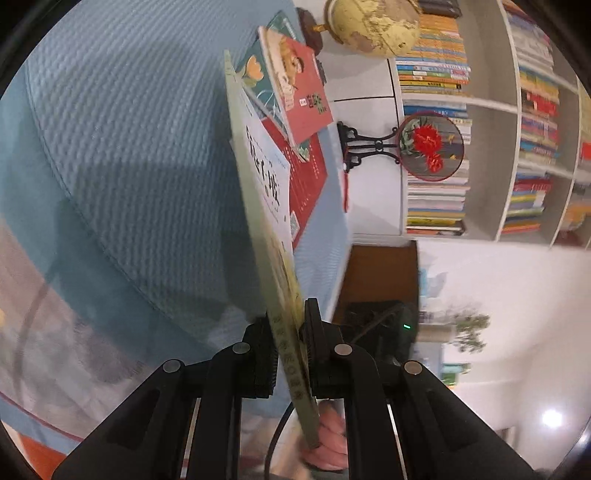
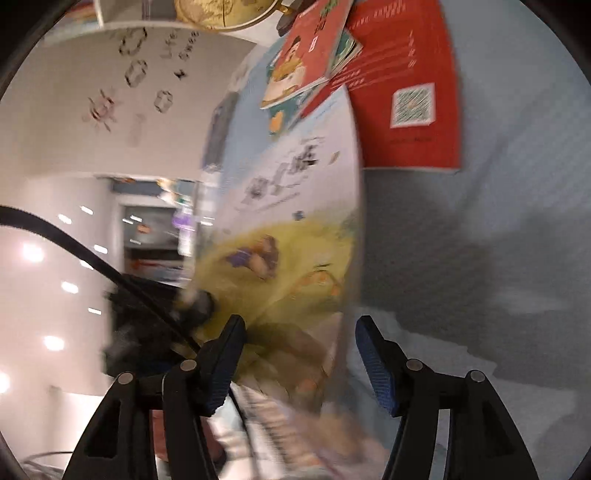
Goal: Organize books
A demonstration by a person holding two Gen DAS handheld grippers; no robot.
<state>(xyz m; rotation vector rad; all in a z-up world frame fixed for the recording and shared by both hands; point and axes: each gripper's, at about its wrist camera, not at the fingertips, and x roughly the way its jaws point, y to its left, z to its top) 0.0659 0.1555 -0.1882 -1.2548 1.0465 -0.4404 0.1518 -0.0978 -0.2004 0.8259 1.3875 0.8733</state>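
My left gripper (image 1: 290, 332) is shut on the lower edge of a thin picture book (image 1: 258, 192) with a pale green and white cover, held on edge above the blue tablecloth (image 1: 129, 129). In the right wrist view the same book (image 2: 295, 221) shows its cover, blurred, and its lower part lies between the spread fingers of my right gripper (image 2: 300, 326), which is open with the pads apart from it. The left gripper (image 2: 147, 325) is a dark blur at the book's left edge. Beyond lie a small red book (image 1: 303, 92) on a teal book (image 1: 255, 74) and a large red book (image 2: 406, 92).
A globe (image 1: 373, 22) and a round embroidered fan on a black stand (image 1: 432, 147) stand at the table's far end. White shelves packed with books (image 1: 487, 110) fill the wall behind. A person's hand (image 1: 328, 432) shows under the left gripper. A black cable (image 2: 74, 251) crosses the right view.
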